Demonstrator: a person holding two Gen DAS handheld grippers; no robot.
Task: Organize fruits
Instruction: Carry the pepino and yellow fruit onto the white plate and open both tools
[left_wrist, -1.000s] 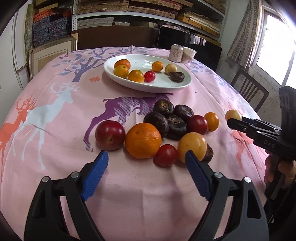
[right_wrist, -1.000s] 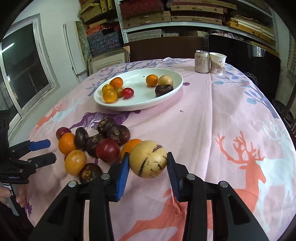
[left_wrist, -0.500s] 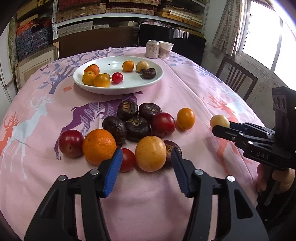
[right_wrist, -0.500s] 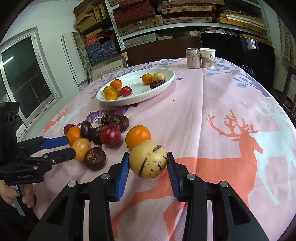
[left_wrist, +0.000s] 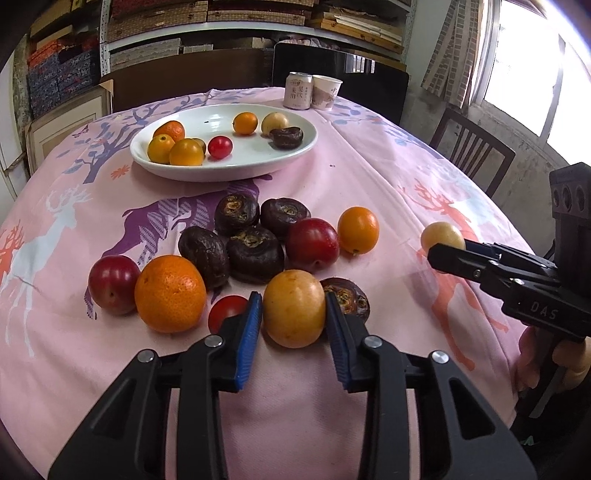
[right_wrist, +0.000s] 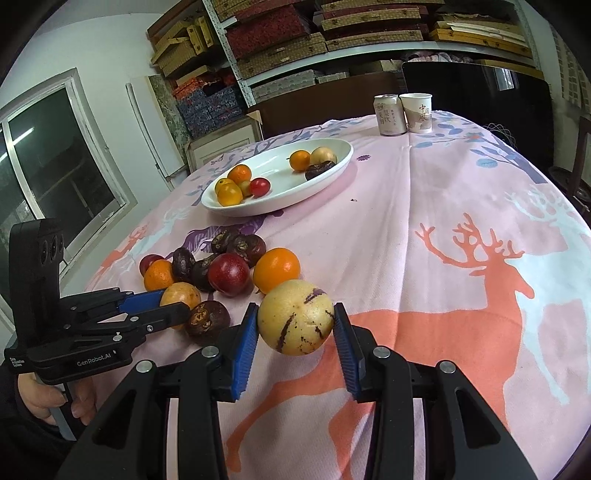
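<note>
On the pink deer-print cloth lies a pile of fruit: a big orange (left_wrist: 170, 293), red plums (left_wrist: 312, 243), dark brown wrinkled fruits (left_wrist: 255, 253) and a small red tomato (left_wrist: 227, 312). My left gripper (left_wrist: 291, 299) has its jaws closing; its blue pads touch both sides of a yellow-orange fruit (left_wrist: 293, 314) at the pile's near edge. My right gripper (right_wrist: 295, 314) is shut on a pale yellow fruit with purple streaks (right_wrist: 295, 321), held just above the cloth to the right of the pile. A white oval plate (left_wrist: 229, 170) farther back holds several small fruits.
A drink can (left_wrist: 298, 95) and a paper cup (left_wrist: 327, 93) stand at the table's far edge. A dark wooden chair (left_wrist: 472, 151) stands to the right of the table. Shelves with boxes fill the back wall. A hand (right_wrist: 40, 400) grips the left tool.
My left gripper came forward and to the right, and its wide jaws narrowed onto the yellow-orange fruit. The right gripper kept its streaked fruit and drifted slightly nearer.
</note>
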